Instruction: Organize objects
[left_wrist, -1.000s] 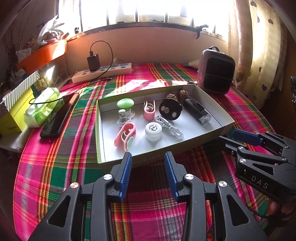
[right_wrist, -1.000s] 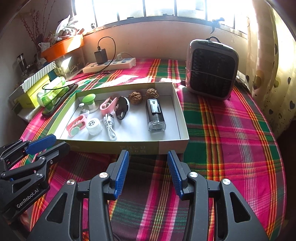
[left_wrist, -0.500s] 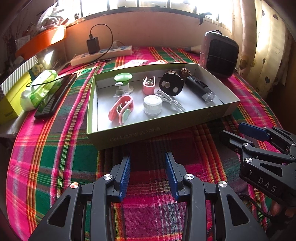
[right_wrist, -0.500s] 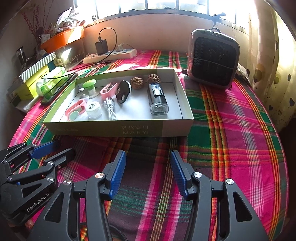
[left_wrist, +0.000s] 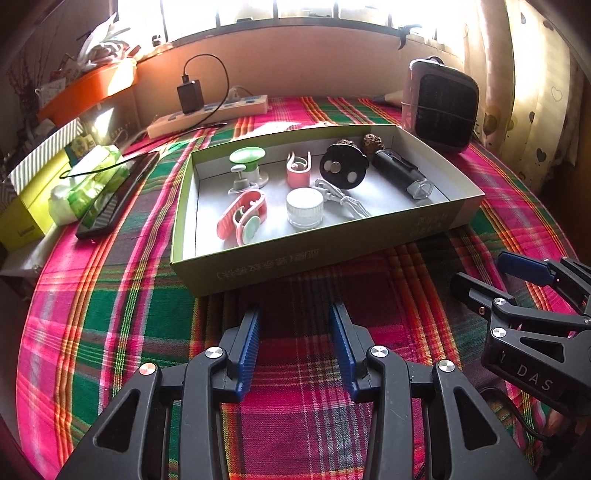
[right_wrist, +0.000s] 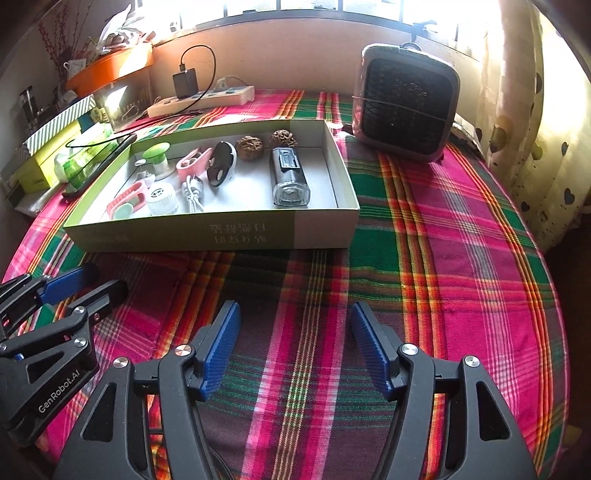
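The small things were seen packed inside the box (left_wrist: 314, 254) at 12 o'clock. Both the left hand-held gripper (left_wrist: 295, 347) and right hand-held gripper (right_wrist: 295, 347) were held open, empty. Little seemed left.

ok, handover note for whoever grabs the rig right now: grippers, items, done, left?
Left gripper: open, holds nothing, above the plaid cloth in front of the box.
Right gripper: open, holds nothing, beside it.
Shallow cardboard box holds everything small: green-topped suction holder, pink clip, black disc, two walnuts, black bike light, white jar, white cable, pink-green clip.
Done: those items sit in the box.
Left: unclear; the phone and tissue pack lie outside, left of the box.
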